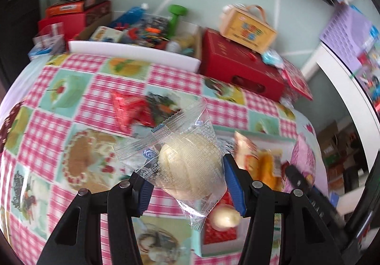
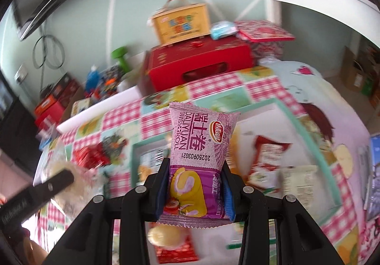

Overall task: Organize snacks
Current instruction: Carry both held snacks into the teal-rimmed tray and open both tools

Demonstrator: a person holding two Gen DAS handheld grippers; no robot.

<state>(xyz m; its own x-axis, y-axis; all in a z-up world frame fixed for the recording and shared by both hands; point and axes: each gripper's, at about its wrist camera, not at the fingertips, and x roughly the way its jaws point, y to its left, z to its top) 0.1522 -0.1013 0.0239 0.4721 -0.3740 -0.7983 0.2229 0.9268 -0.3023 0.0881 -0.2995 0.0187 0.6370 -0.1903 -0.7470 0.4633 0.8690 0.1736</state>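
Snacks sit clamped: bun point(image 1: 190, 170) in left tongs point(image 1: 187, 184), roll point(image 2: 197, 170) in right tongs point(image 2: 196, 190).

The tablecloth point(image 1: 78, 103) showed pink-white gingham with pastel food panels. The Swiss-roll packet point(image 2: 201, 143) was purple (yellow roll printed); the box point(image 2: 199, 63) was red.

We've got a pale round bun in a clear crinkly plastic wrapper point(image 1: 190, 165) lifted above the checked cloth, tilted, one sealed end pointing up-left. Our other snack is a purple-pink Swiss roll packet point(image 2: 199, 165), standing upright, print upside down, its serrated bottom seam nearest us.
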